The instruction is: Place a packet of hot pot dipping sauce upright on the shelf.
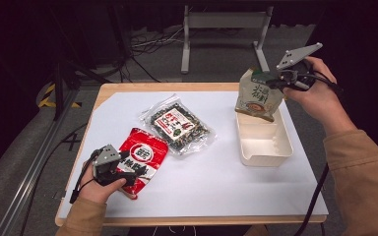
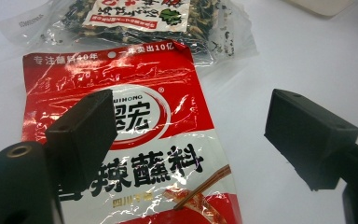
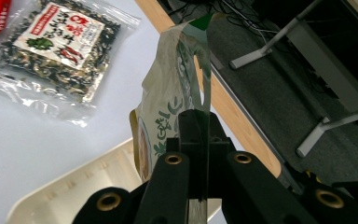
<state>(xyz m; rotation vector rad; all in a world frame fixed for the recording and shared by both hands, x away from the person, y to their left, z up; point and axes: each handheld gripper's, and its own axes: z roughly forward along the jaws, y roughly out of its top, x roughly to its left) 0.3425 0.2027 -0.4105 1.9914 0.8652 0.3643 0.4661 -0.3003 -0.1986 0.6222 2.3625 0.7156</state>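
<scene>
Right tongs [image 1: 275, 81] clamped on green-beige pouch [image 1: 258, 96] above cream bin [image 1: 264, 140], desk's right edge; left tongs [image 1: 120, 169] apart over red sauce packet [image 1: 140, 157].

Clear packet of dark, perhaps dried, greens [image 1: 178, 124] mid-table, near metal stand [image 1: 224, 29].

Red foil sachet [image 2: 135, 154]: lower edge is cut off by the bottom of the left gripper view; part of its print is covered by a black jaw.
Clear bag of dark dried leaves [image 2: 140, 23]: top is cropped there.
Cream plastic bin [image 3: 88, 186]: partly masked by the right gripper [image 3: 198, 135].
Pale green-and-cream pouch [image 1: 258, 96]: small print cannot be read.
</scene>
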